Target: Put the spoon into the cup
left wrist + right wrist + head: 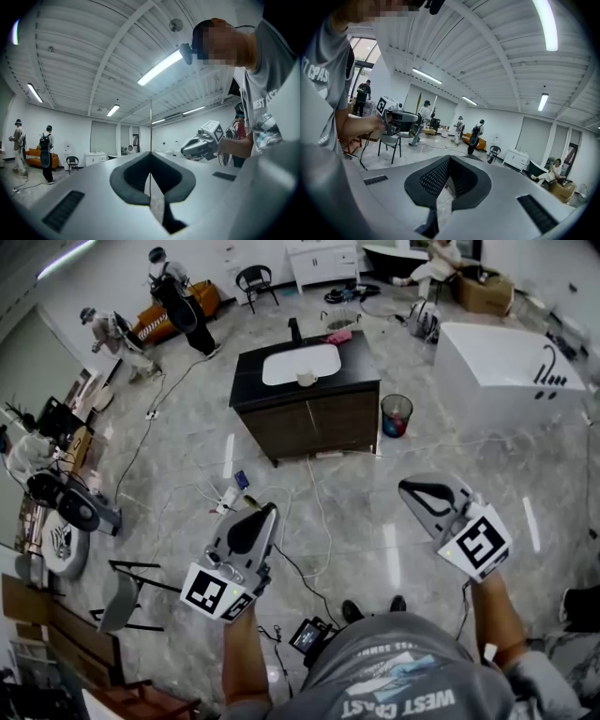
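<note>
Now, where we stand: on the open floor, well apart from the dark cabinet (349,381) with its white sink (298,362).
Left gripper (255,523): held out in front of us, jaws pressed together, nothing between them.
Right gripper (418,491): the same, jaws together and empty, angled up and away from the floor.
Cup: a small pale object (306,379) sits on the front rim of the sink; we take it for the cup, but it is too small to be sure.
Spoon: we find it in none of the views. It may lie on the cabinet top, too small to make out.
Stage: we judge the task not begun; the approach and the pick are both ahead.
Risk, footing: cables (319,507) trail across the floor between us and the cabinet, and walking in with our eyes on the cup could snag a foot.
Risk, grasp: both grippers must part their jaws before reaching, or the tips would knock the spoon away.
Risk, cup: it looks light and perched on the rim, so a hard drop of the spoon could tip it into the basin.
</note>
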